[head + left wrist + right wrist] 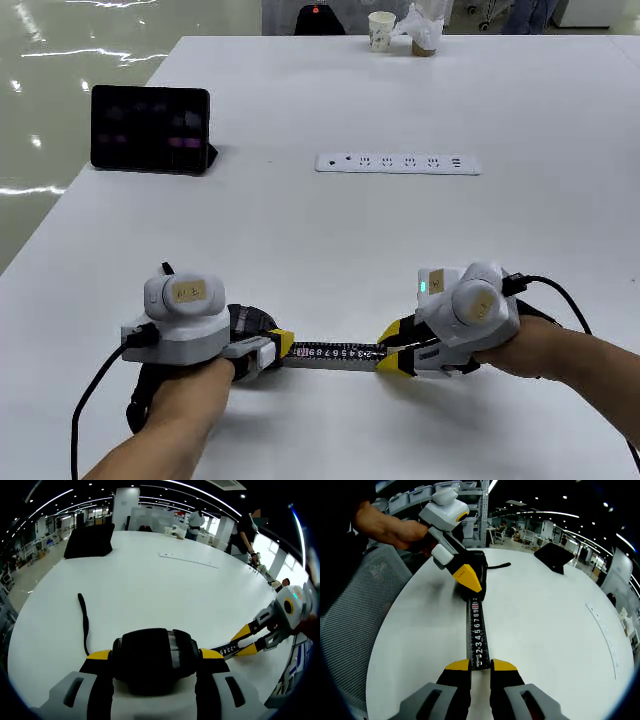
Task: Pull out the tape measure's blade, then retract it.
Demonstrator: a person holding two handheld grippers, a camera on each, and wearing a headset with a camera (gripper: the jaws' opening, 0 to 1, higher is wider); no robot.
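Note:
The black tape measure case (pixel 152 655) sits between the yellow-tipped jaws of my left gripper (pixel 265 350), which is shut on it. A short length of dark blade with white numbers (pixel 333 352) runs flat over the white table to my right gripper (pixel 392 350). In the right gripper view the blade (pixel 478 635) leads from the case (pixel 479 570) to my right gripper (pixel 480 666), which is shut on the blade's end. The case's black wrist strap (pixel 83 622) lies curled on the table.
A white power strip (pixel 398 163) lies mid-table. A dark tablet (pixel 150 128) stands propped at the left edge. Paper cups (pixel 382 30) stand at the far end. Cables trail from both grippers. The white table (pixel 330 250) has open space between me and the strip.

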